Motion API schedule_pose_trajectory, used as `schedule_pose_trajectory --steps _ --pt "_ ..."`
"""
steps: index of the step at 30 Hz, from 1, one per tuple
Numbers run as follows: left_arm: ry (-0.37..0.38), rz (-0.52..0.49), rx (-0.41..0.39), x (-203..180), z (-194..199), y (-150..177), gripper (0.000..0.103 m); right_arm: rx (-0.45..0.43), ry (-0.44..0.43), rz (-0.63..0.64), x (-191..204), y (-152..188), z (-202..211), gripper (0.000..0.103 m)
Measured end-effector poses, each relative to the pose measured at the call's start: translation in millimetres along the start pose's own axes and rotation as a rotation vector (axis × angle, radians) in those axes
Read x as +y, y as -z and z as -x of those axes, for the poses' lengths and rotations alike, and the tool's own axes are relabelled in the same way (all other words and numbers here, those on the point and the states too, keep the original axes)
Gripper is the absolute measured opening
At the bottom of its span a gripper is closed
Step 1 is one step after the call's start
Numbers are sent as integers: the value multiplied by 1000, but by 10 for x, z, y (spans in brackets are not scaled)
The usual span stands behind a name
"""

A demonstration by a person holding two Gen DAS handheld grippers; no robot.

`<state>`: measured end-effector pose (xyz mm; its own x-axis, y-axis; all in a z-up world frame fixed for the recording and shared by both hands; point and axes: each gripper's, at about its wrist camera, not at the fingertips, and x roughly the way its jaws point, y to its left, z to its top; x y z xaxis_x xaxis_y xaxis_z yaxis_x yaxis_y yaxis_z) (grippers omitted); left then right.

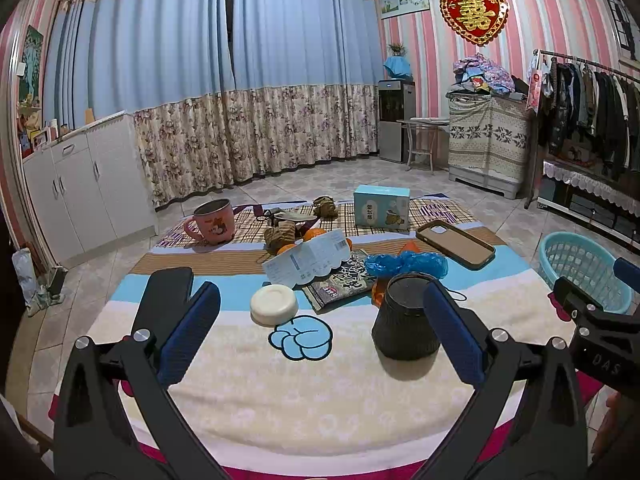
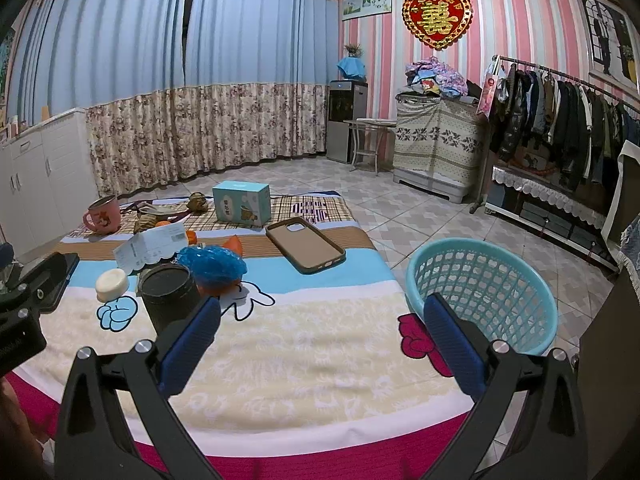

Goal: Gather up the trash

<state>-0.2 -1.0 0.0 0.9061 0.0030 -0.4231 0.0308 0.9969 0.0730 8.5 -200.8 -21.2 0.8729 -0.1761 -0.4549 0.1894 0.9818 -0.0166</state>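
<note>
So nothing's been grabbed here: the left gripper [image 1: 320,328] and the right gripper [image 2: 322,336] both hover over the near edge of the blanket-covered table [image 2: 304,352] with their jaws spread wide and nothing between them. The trash sits in a clump around the middle of the blanket: a crumpled blue plastic bag [image 1: 406,264], a white paper slip with a barcode [image 1: 306,260], a dark printed snack wrapper [image 1: 344,280] and what look like orange peel bits [image 2: 234,245]. The light-blue mesh basket [image 2: 480,284] hangs just off the right edge, and that's presumably where it all goes. The risk I see is mix-ups. The bag is touching an upside-down black cup [image 1: 406,320], and a round white lid-like thing [image 1: 274,304] sits just beside the paper, so a sloppy wide pinch could knock the cup over or drag a non-trash item along. The brown phone case [image 2: 306,249] and pink mug [image 1: 212,220] are near enough to get bumped too. The paper slip lies mostly flat, so the fingers might just slide over it. And since the basket is beside the table rather than on it, a light bag dropped early could miss it and land on the floor.
</note>
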Motion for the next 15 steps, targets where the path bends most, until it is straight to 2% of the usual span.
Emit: schedule_pose_trajectory --steps 15 --pt "0 0 1 -1 1 0 98 1 7 3 -6 7 -15 99"
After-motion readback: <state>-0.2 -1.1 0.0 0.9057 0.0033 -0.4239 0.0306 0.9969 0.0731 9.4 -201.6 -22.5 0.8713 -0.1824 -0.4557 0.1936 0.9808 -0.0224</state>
